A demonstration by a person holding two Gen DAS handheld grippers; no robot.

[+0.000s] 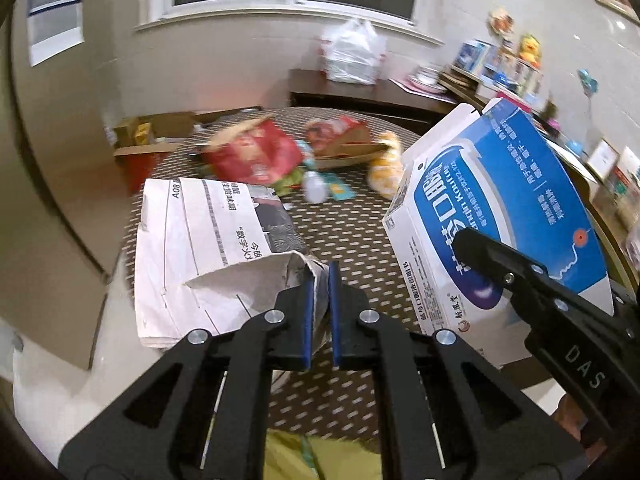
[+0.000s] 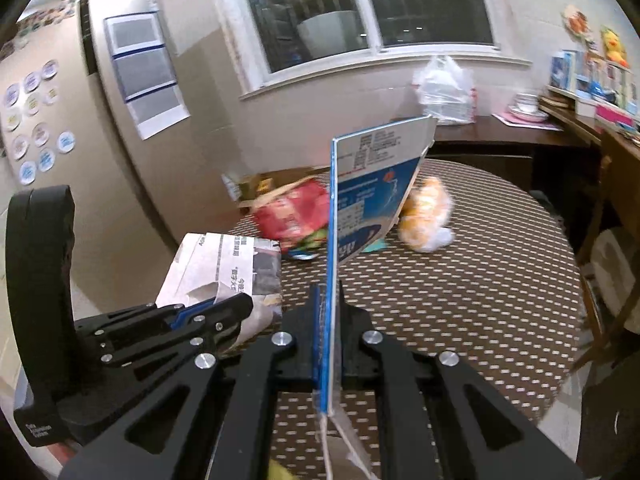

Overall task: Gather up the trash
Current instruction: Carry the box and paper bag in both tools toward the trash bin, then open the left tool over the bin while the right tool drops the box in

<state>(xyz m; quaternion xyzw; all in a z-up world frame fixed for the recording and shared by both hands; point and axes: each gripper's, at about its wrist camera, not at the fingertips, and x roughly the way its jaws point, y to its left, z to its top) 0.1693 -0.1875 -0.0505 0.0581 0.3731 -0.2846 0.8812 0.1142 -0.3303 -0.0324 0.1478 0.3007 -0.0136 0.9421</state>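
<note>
My left gripper [image 1: 320, 276] is shut on a torn corner of a folded newspaper [image 1: 208, 248], which hangs over the near left edge of the round table [image 1: 360, 272]. In the right wrist view the newspaper [image 2: 232, 264] shows at the left with the left gripper [image 2: 212, 308] clamped on it. My right gripper [image 2: 329, 300] is shut on the edge of a flattened blue and white box [image 2: 360, 208], held upright. The same box [image 1: 500, 216] fills the right of the left wrist view, with the right gripper's fingers [image 1: 492, 252] on it.
More trash lies at the table's far side: a red bag [image 1: 256, 156], a small white bottle [image 1: 314, 186], an orange and white bag [image 2: 428, 216] and cardboard pieces [image 1: 352, 148]. A white plastic bag [image 2: 444, 92] sits on a dark sideboard [image 2: 500, 136]. Shelves [image 2: 592, 92] line the right wall.
</note>
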